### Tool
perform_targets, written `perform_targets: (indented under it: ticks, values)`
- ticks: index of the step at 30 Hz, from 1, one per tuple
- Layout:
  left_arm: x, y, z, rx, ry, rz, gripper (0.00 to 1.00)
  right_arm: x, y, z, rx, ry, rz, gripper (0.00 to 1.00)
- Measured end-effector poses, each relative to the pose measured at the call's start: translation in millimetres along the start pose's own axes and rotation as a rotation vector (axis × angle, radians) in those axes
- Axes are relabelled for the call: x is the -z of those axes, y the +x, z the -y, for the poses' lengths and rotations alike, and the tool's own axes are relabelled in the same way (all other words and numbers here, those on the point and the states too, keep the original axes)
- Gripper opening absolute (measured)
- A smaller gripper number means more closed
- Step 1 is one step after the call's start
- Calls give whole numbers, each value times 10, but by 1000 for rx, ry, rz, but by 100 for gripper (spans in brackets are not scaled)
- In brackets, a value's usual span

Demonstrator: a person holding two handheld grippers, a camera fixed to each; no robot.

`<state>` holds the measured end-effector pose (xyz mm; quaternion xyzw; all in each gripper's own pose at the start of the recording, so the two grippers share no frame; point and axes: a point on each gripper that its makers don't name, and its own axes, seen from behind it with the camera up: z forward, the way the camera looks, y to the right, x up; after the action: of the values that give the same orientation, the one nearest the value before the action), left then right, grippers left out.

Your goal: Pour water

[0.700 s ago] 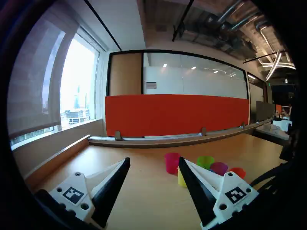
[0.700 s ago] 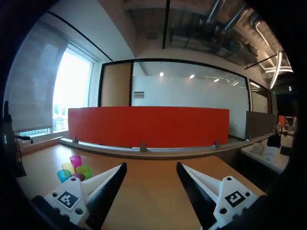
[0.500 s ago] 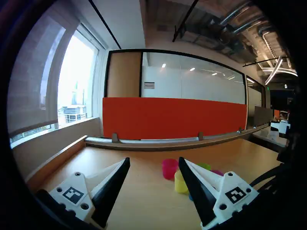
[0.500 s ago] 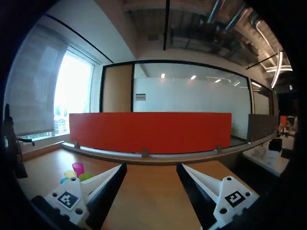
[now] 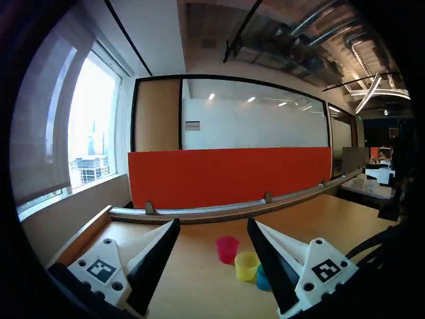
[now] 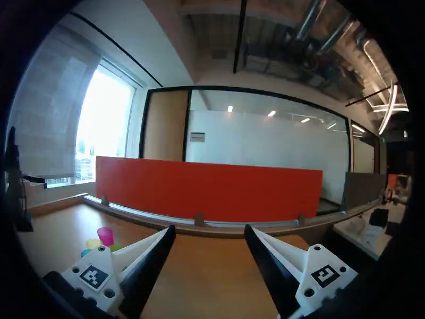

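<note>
The wooden counter [image 5: 202, 282] runs ahead to an orange screen [image 5: 228, 175]. My left tongs [image 5: 212, 220] and right tongs [image 6: 209, 227] both gape apart, empty. Ahead of the left pair, a pink cup [image 5: 227, 249], yellow cup [image 5: 246, 266] and blue cup [image 5: 261, 278] cluster on the counter.

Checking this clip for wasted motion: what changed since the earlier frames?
The left tool and right tool tipped slightly upward, so the pink cup, the yellow cup and the red divider sit lower in both views. Nothing was taken or let go. Both tools stayed open and empty; those cups kept their places on the table.
</note>
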<state>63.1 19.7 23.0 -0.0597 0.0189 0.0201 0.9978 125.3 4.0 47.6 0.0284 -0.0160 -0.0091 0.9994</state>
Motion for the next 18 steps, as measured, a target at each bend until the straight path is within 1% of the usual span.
perform_targets:
  ticks: [5, 8, 12, 18]
  values:
    - [-28, 31, -12, -48, -31, 17, 94, -28, 37, 19, 5, 33, 8, 100]
    - [-40, 58, -42, -74, -61, 28, 94, -31, 72, 87, 22, 76, 10, 100]
    - [-50, 78, -101, -105, -109, 47, 94, -25, 87, 211, 58, 155, 38, 100]
    - [-57, 66, -201, -126, -189, 77, 94, -16, 84, 374, 123, 282, 92, 100]
